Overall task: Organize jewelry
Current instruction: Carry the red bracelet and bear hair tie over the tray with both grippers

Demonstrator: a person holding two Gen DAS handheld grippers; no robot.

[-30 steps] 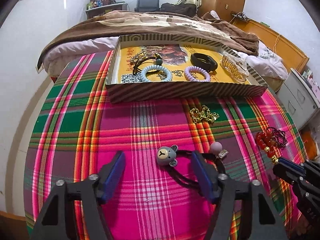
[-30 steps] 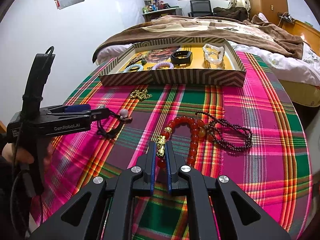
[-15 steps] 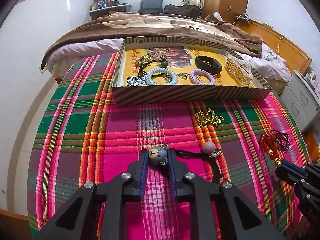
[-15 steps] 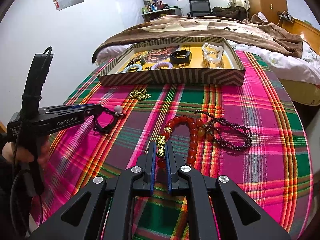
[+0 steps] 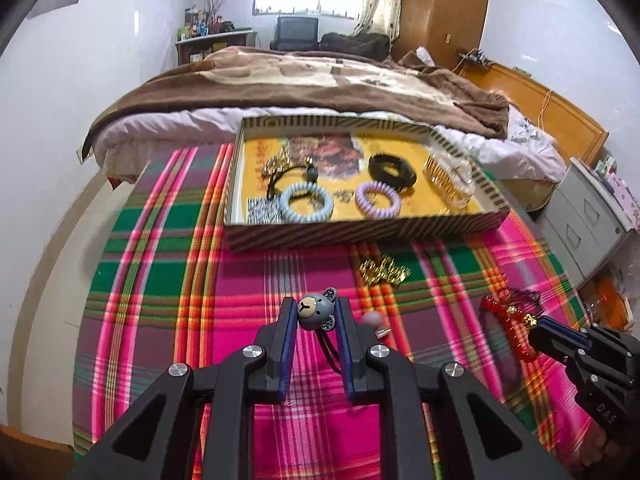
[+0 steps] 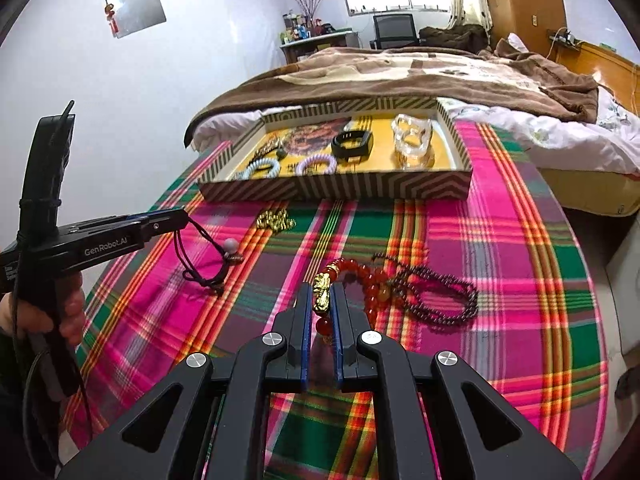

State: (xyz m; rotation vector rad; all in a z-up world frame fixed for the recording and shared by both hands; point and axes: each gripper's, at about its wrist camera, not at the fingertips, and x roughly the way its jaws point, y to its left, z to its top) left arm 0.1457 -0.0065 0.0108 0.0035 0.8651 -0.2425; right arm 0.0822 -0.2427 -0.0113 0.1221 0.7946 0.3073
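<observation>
Since a second ago the left hand-held gripper (image 5: 316, 316) has been closed from a wide spread onto the bear-charm hair tie (image 5: 315, 311) and raised; in the right wrist view the black cord (image 6: 200, 260) is seen hanging from its tips, the lower loop and pink bead (image 6: 229, 245) barely off or still brushing the plaid worktop (image 5: 160, 280). The bear head is pinched between the blue pads, the cord trailing back under the jaws. Nearest in the right wrist view, the right hand-held gripper (image 6: 322, 304) is pressed together on the gold charm of the red bead bracelet (image 6: 368, 280), whose strand rests on the cloth, touching a dark bead strand (image 6: 440, 300). Further off, a gold chain (image 5: 384, 274) lies loose just before the tray. Beyond it the striped tray (image 5: 360, 236) is set crosswise, its long axis running left to right, straight ahead of and above the left gripper's tips. The left hand is judged the nearer to it; a forward carry over the near wall is what the next move turns on.
</observation>
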